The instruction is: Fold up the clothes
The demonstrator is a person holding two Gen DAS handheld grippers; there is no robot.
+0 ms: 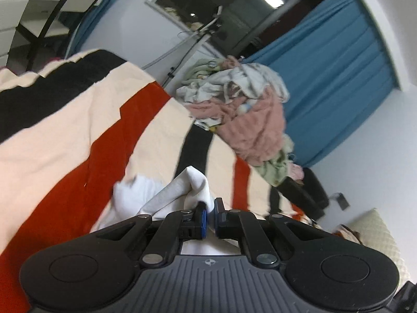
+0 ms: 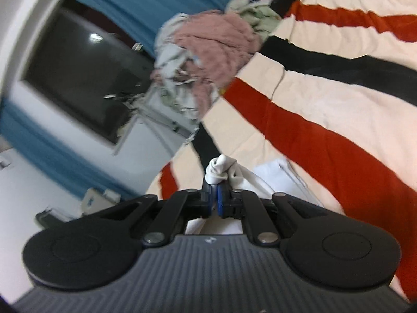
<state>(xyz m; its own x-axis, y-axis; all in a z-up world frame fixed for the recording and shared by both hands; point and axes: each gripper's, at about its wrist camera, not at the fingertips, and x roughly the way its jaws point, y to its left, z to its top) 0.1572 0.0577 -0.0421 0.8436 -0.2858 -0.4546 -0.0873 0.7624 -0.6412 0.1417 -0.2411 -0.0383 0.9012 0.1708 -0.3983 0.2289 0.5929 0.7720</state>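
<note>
Left tongs [image 1: 210, 204] pressed together on a bunched fold of the white garment [image 1: 166, 193]; cloth rises in a peak just ahead of the blue-padded fingertips [image 1: 203, 215] and trails back under the tool and off to its left. Right tongs [image 2: 215, 193] also pinching the white garment [image 2: 221, 170], a knotted-looking wad sticking up right above the tips, rest of the fabric draping down to the right of the tool. Both views motion-blurred, so fine folds cannot be made out.

Under the garment in both views: bed with a striped blanket [image 1: 78, 135], cream with broad red and black bands; same striped blanket [image 2: 325, 99] fills the right half of the right wrist view. Garment lies on or just above it, near the tongs; exact contact cannot be told.

Farther ahead of the left tongs, well apart: heaped pile of clothes [image 1: 242, 104], pink fuzzy piece on top with grey-white and pale green items mixed in. The pile of clothes [image 2: 208, 52] sits ahead and slightly left of the right tongs, at the blanket's far edge.

Beyond the pile: blue curtain [image 1: 346, 78], dark window [image 1: 221, 7] with a lamp reflection, white wall. Right of the left tongs, a quilted cream pillow [image 1: 375, 237].
</note>
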